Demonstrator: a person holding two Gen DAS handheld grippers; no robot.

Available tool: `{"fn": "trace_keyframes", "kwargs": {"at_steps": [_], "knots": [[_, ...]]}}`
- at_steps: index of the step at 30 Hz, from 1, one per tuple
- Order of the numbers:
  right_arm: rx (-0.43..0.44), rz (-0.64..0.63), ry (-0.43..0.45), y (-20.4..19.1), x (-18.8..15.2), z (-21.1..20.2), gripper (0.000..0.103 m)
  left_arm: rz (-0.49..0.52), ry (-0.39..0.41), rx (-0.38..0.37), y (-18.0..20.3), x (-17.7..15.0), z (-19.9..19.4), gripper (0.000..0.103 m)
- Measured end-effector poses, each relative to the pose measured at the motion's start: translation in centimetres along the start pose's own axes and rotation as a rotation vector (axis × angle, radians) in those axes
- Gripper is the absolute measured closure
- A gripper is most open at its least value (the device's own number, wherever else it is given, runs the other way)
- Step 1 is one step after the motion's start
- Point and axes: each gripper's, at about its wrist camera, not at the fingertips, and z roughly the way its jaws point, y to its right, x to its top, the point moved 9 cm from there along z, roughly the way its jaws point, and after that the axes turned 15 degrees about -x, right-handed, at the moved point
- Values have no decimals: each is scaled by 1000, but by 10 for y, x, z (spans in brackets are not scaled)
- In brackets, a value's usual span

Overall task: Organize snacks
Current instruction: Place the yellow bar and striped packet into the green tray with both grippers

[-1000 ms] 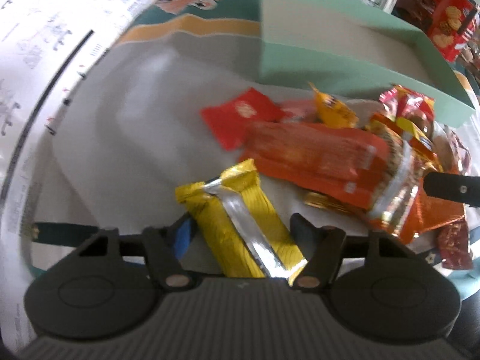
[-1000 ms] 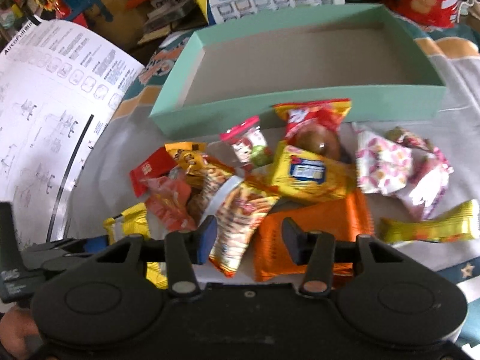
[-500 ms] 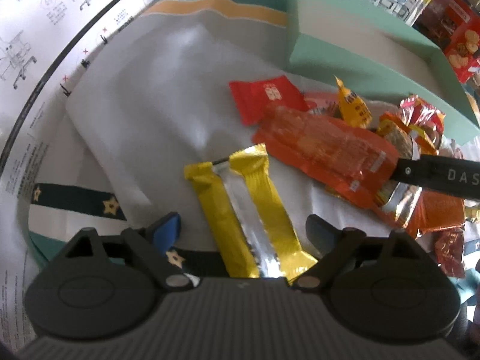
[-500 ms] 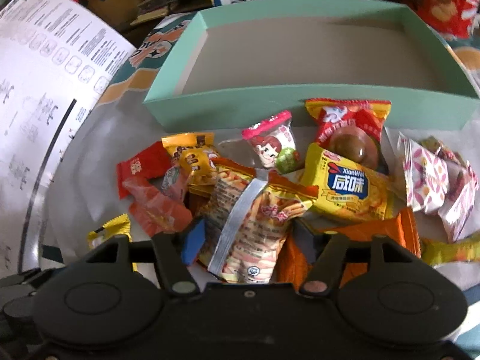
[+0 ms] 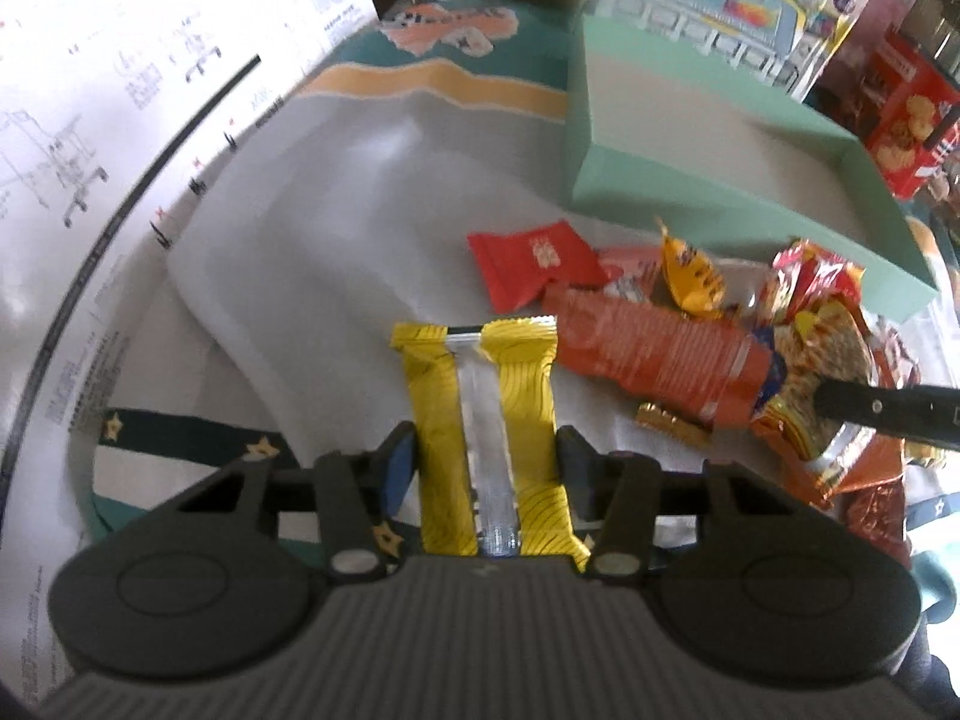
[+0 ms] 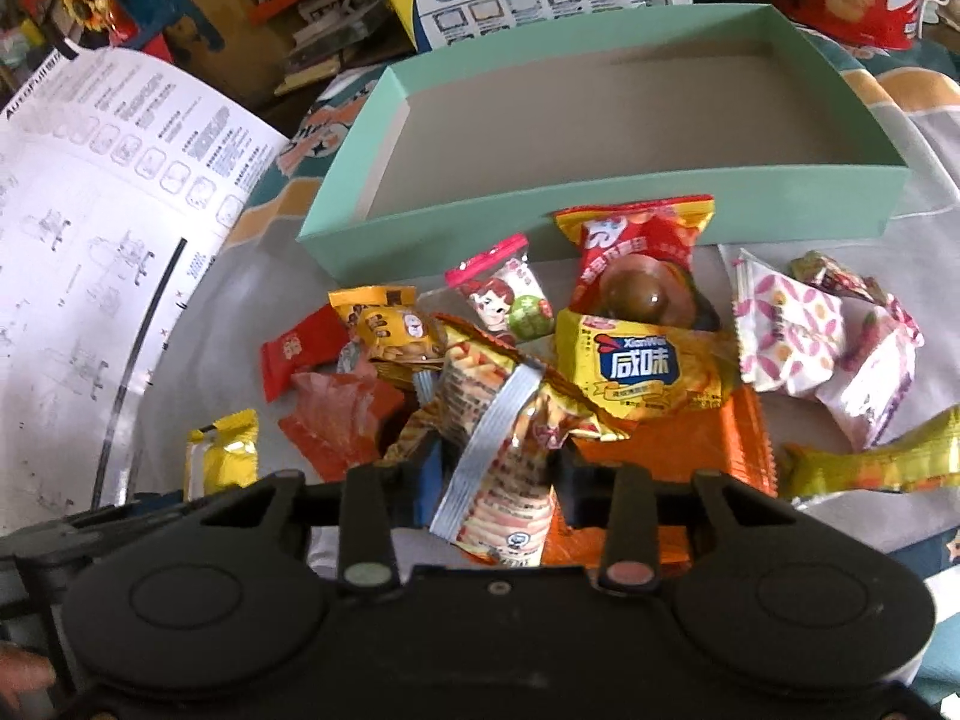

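The left gripper (image 5: 483, 468) jaws are closing on a glossy yellow foil bar wrapper (image 5: 483, 420). The right gripper (image 6: 495, 474) jaws are closing on a crinkly printed snack packet (image 6: 498, 450). Behind stands a mint-green cardboard box (image 6: 600, 204) on smooth grey cloth (image 5: 336, 192).

The open mint-green cardboard box (image 6: 600, 192) lies at the far side, with the heap of foil snack packets (image 6: 600, 360) just near of its front wall. The white printed instruction sheet (image 6: 90, 228) lies left of both. The yellow foil-wrapped bar (image 5: 486, 420) lies left of the heap.
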Motion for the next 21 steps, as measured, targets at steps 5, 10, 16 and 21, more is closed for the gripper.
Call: {"fn": "trace_keyframes", "kwargs": {"at_steps": [5, 10, 16, 21], "knots": [[26, 39, 15, 18, 6, -19, 66, 24, 37, -29, 12, 13, -19, 53], [59, 24, 57, 22, 33, -41, 66, 63, 86, -69, 27, 51, -34, 53], [58, -59, 130, 10, 113, -47, 66, 200, 188, -137, 66, 142, -32, 53], [19, -132, 138, -8, 179, -25, 66, 323, 211, -131, 99, 205, 14, 53]]}}
